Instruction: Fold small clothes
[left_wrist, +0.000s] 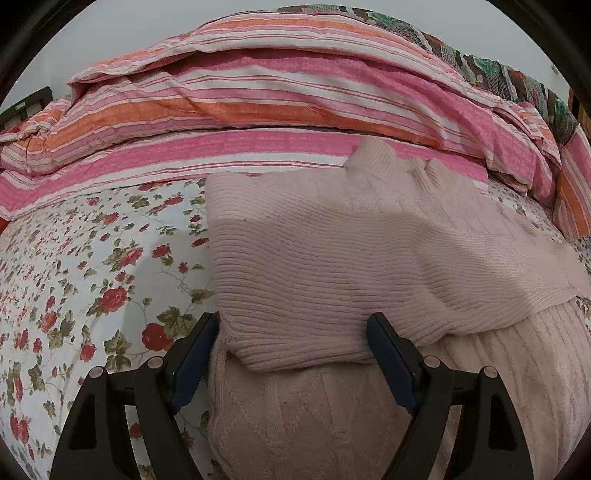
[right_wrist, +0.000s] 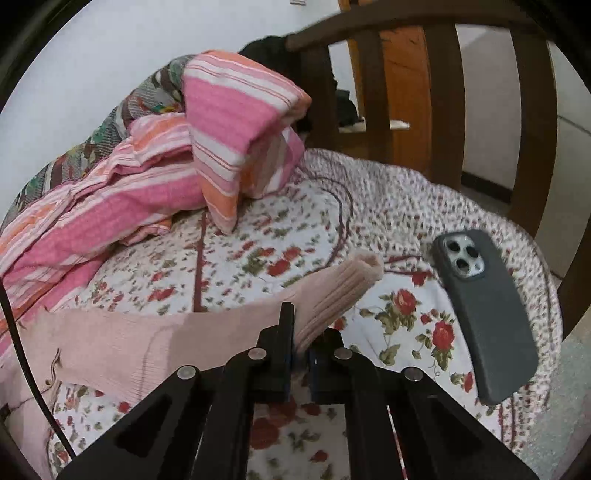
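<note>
A pale pink ribbed sweater (left_wrist: 314, 240) lies flat on the floral bed sheet (left_wrist: 92, 258), with one part folded across its body. My left gripper (left_wrist: 293, 319) stands open over the sweater's near folded edge. One finger is at the fabric's left border and the other rests on the knit, without pinching it. In the right wrist view my right gripper (right_wrist: 306, 325) is shut on the sweater's sleeve (right_wrist: 325, 291). The sleeve is lifted off the sheet, and its cuff sticks out past the fingertips.
A rumpled pink and orange striped quilt (left_wrist: 258, 92) is piled along the far side of the bed. A phone in a dark case (right_wrist: 484, 317) lies on the sheet to the right of the sleeve. A wooden slatted footboard (right_wrist: 443, 92) stands behind it. A black cable (right_wrist: 26, 350) hangs at the left.
</note>
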